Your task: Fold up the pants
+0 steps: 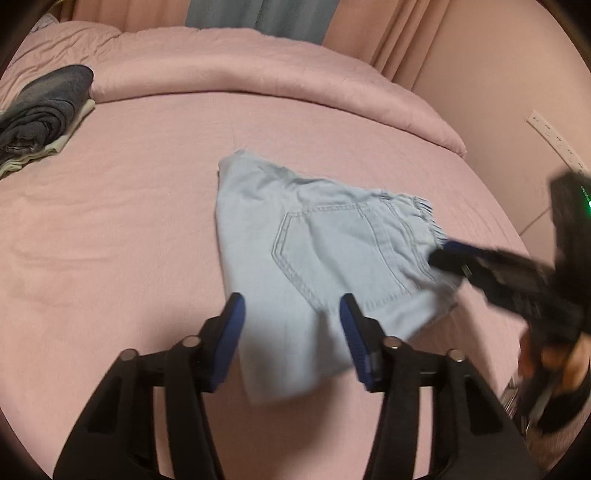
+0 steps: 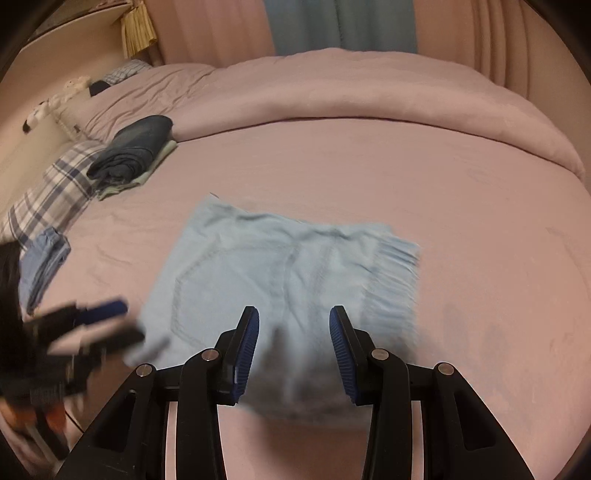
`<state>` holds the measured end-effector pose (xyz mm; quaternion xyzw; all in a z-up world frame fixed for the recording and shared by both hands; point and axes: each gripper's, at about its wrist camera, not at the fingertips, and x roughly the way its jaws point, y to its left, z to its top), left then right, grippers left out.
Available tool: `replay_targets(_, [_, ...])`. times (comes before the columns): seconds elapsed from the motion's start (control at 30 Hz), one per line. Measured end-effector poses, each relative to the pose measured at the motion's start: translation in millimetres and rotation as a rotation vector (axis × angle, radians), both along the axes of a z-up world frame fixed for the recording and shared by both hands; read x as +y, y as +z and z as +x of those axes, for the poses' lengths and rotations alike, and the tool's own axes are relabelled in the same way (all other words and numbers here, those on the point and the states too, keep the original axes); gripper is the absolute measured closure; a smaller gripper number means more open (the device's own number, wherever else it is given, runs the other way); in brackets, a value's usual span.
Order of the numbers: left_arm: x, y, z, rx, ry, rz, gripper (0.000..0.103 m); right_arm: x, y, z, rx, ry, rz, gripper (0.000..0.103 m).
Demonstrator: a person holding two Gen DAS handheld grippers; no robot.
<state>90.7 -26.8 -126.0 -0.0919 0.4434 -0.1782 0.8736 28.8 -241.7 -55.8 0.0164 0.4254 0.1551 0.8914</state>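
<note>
Where folded pale denim pants (image 1: 314,251) lie, pink bed (image 1: 147,221), curtains (image 1: 258,14); each hand-held gripper (image 1: 291,332) (image 2: 294,339) parted, empty

I could read no text, label, brand, number or sign in either wrist view; nothing on the bedding or clothing carried legible print, and much of the scene was too blurred to tell.

A pink bed (image 1: 147,221) fills the view. Pale denim pants (image 1: 314,251) lie folded in the middle. A stack of dark folded clothes (image 1: 40,114) sits well apart at the far left, beside a rolled-back pink duvet (image 1: 258,70).
</note>
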Motion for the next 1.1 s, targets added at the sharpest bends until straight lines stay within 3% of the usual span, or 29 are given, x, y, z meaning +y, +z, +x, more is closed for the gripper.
replay_targets(0.17, [-10.7,-29.3,26.1,0.060,-0.003,0.097,0.060,-2.7,-22.8,8.6,0.056,-0.027,-0.014,0.061])
replay_targets(0.23, [-13.1,-31.6,21.4,0.034,-0.012,0.137,0.059,-1.9,-26.8,4.4,0.047,-0.021,-0.039,0.061])
replay_targets(0.33, [-9.9,-32.7,24.8,0.036,-0.014,0.135,0.060,0.1,-31.2,6.7,0.054,-0.022,-0.055,0.061])
replay_targets(0.47, [-8.3,-32.6,25.4,0.038,-0.018,0.136,0.058,-11.3,-30.4,2.5,0.056,-0.030,-0.005,0.061])
replay_targets(0.57, [-10.9,-28.6,23.4,0.051,-0.013,0.130,0.057,-24.7,-28.2,-2.0,0.058,-0.038,0.092,0.061])
replay_targets(0.7, [0.6,-20.6,17.0,0.073,0.025,0.056,0.046,-51.1,-21.7,-9.3,0.072,-0.067,0.309,0.060])
replay_targets(0.77, [11.7,-16.9,13.8,0.074,0.058,0.004,0.031,-66.1,-19.3,-14.0,0.071,-0.081,0.394,0.053])
replay_targets(0.8, [20.1,-16.1,12.9,0.080,0.081,-0.031,0.027,-74.0,-19.1,-15.1,0.071,-0.098,0.429,0.045])
replay_targets(0.83, [28.7,-15.9,11.9,0.085,0.101,-0.066,0.027,-81.0,-19.5,-17.0,0.072,-0.117,0.456,0.038])
replay_targets(0.97, [53.3,-26.8,14.0,0.158,0.149,-0.141,0.027,-111.5,-33.6,-17.2,0.124,-0.192,0.581,0.036])
replay_targets(1.1, [65.3,-40.3,19.1,0.239,0.158,-0.286,0.027,-126.2,-56.3,-13.0,0.207,-0.254,0.652,0.036])
